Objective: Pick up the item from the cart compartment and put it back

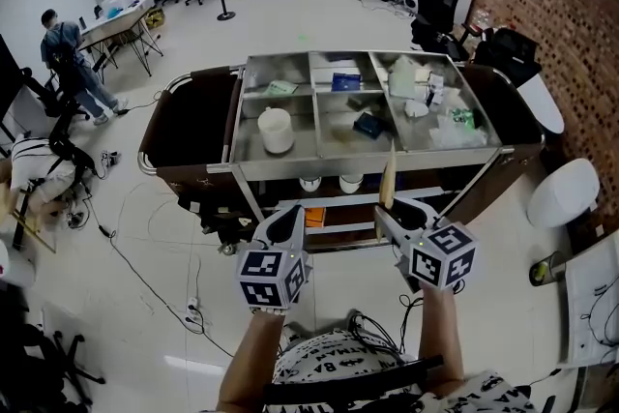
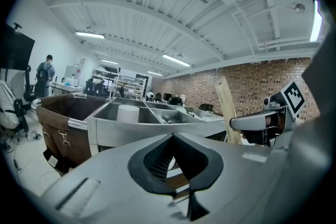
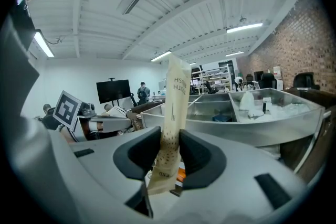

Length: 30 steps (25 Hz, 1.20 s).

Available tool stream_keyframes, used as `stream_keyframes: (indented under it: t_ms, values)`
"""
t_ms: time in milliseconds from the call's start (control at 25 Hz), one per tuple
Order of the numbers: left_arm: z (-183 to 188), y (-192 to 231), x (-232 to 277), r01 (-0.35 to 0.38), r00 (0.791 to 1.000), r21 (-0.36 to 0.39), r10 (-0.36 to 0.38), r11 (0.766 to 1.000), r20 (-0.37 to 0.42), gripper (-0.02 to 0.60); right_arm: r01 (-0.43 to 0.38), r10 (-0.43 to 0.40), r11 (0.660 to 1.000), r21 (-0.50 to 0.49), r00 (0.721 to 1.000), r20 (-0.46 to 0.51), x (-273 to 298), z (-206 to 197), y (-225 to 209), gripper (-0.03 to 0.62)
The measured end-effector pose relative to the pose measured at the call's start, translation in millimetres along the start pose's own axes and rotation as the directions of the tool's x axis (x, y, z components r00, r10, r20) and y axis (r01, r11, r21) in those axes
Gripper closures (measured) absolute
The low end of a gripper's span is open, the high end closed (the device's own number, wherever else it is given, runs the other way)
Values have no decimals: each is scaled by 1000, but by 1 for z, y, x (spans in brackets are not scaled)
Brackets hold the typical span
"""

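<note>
A steel cart [image 1: 368, 156] with several open compartments stands in front of me. My right gripper [image 1: 395, 213] is shut on a long tan paper packet [image 1: 387, 181], held upright just short of the cart's near rim. In the right gripper view the packet [image 3: 173, 113] is pinched between the two black pads [image 3: 202, 152] and sticks out above and below them. My left gripper [image 1: 287, 220] hovers beside it, shut and empty, and its pads [image 2: 157, 157] meet with nothing between. The compartments hold a white cylinder [image 1: 276, 131], a blue item [image 1: 368, 124] and plastic-wrapped things [image 1: 426, 92].
Brown bags hang at both ends of the cart [image 1: 189, 126]. White chairs [image 1: 566, 193] stand to the right by a brick wall. Cables [image 1: 145, 276] trail over the floor at the left. A person [image 1: 68, 48] stands by desks at the far left.
</note>
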<state>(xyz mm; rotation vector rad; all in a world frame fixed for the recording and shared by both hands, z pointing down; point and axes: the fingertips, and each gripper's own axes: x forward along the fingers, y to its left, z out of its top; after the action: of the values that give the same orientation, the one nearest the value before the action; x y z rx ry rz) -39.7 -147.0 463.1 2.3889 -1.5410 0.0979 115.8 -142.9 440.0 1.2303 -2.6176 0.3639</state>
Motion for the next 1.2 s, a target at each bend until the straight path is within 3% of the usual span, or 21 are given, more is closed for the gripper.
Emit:
stream_keyframes:
  t_ms: [320,800,1200]
  values:
    - [0,0,3,7,1000,-4,-7,1000,-2,584,-2,2,1000,-3,1000,-7,8,2,-5,476]
    - [28,11,19,10,1000,19,-10,1000,27,584,25,-22,997,-71,999,42,30,62,-29,477]
    - [34,26,47,9,1000,17,-9,1000,14,584,27,-24,996,-90,999,32,64,88,-58,479]
